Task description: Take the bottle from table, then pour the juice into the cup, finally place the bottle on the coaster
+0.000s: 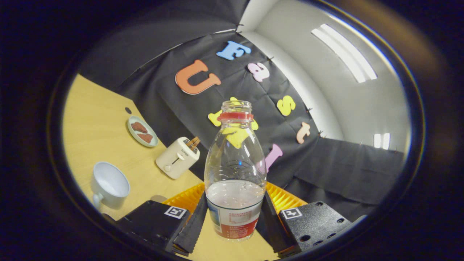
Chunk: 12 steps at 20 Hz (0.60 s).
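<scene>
Claw [235, 217] apparently grips the bottle [235, 174], cup [108, 185] nearby.

Bright ceiling lights [344, 52], sharp (fisheye warp).

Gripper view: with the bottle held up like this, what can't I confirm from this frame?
- Coaster: the bottle and the gripper, whose jaws press the bottle's label, hide most of it.
- Bottle base: whether it rests on anything, hidden by bottle and jaws.
- Cup: contents, interior too pale to tell.
- Toaster lettering: too small.
</scene>
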Tool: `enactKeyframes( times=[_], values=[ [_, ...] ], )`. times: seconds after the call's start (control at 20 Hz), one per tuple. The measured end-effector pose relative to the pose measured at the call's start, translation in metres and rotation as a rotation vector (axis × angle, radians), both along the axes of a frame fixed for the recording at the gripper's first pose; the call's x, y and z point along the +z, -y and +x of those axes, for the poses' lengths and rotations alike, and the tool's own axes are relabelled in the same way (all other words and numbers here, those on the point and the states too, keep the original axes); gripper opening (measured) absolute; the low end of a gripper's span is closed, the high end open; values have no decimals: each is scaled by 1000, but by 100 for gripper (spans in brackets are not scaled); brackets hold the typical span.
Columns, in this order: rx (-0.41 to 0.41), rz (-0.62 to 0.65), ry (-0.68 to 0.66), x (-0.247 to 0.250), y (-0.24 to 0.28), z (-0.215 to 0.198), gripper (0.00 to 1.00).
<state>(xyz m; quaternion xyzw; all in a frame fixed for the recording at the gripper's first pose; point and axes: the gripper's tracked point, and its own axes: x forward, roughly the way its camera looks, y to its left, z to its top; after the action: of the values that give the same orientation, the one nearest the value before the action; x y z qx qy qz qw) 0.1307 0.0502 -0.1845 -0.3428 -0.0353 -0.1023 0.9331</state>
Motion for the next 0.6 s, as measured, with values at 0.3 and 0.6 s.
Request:
enactKeyframes(
  times=[0.3,0.6],
  values=[
    [83,330,-86,-27,1,7,80],
    [142,513,-70,-16,-4,21,80]
  ],
)
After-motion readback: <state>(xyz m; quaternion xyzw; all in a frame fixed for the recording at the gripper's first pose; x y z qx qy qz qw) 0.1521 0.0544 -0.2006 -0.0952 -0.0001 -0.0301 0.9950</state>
